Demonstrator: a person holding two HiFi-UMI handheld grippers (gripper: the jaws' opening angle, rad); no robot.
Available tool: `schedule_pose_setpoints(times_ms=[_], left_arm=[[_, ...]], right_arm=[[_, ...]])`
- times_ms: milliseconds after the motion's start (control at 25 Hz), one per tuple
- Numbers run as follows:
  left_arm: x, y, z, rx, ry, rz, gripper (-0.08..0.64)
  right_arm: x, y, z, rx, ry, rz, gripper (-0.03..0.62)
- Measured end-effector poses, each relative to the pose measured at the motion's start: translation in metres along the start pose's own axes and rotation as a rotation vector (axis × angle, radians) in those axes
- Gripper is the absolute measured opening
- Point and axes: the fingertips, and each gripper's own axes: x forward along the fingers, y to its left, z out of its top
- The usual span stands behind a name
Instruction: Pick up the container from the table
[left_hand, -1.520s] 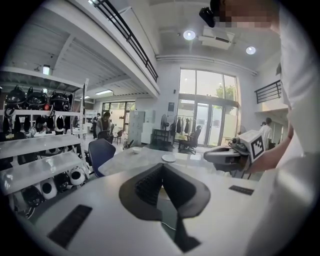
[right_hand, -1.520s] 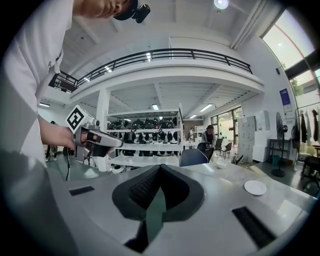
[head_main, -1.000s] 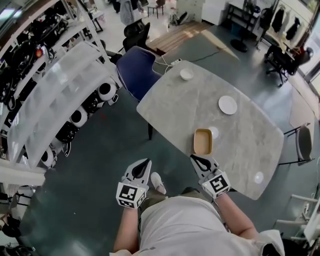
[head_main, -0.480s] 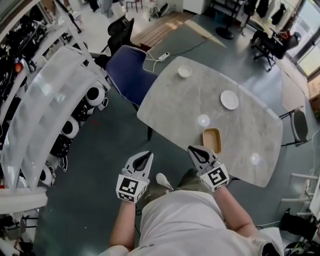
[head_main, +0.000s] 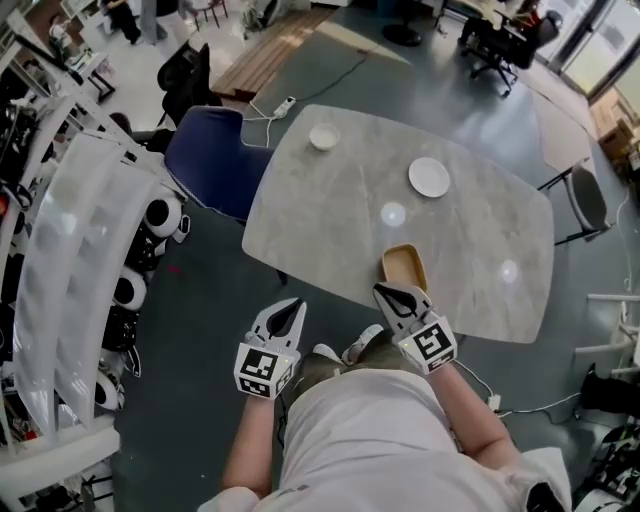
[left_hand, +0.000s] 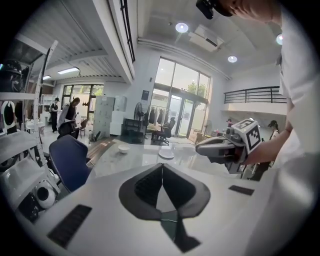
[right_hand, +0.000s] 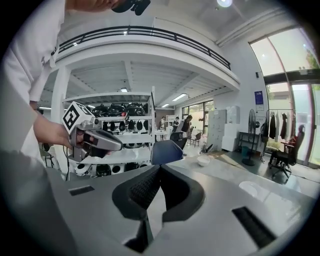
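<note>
Since a second ago the grey marble desk (head_main: 330, 210) has swung across the head view as the person shifts along its near edge, while both grippers keep their low carry in front of the body. On the desk, close to that edge, the shallow tan rectangular container (head_main: 404, 268) lies just ahead of the right gripper (head_main: 388, 293), near it but seemingly not yet touched. The right gripper's dark ribbed fingers (right_hand: 142, 190) are pressed together with nothing between them, and the left gripper (head_main: 294, 306), off the desk's edge over the floor, has its fingers (left_hand: 145, 187) closed and empty too. This looks like the approach step, with the pickup not begun. Next, the right fingers would probably need to spread, then straddle the container's near wall before closing.
</note>
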Motion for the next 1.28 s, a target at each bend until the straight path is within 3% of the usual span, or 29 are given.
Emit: schedule_pose_setpoints(times_ms=[200, 560, 1080, 1280], left_arm=[[0.054, -0.024, 0.006, -0.009, 0.060, -0.073, 0.002], [0.142, -0.070, -0.010, 0.057, 0.213, -0.167, 0.003], [0.229, -0.087, -0.047, 0.175, 0.424, -0.241, 0.041], [0.259, -0.085, -0.067, 0.218, 0.509, -0.324, 0.060]], right_arm=[[-0.024, -0.045, -0.019, 0.049, 0.022, -0.060, 0.011], [-0.089, -0.115, -0.076, 0.157, 0.065, -0.195, 0.011], [-0.147, -0.144, -0.142, 0.322, 0.121, -0.375, 0.011], [-0.156, -0.142, -0.156, 0.386, 0.156, -0.479, 0.012]])
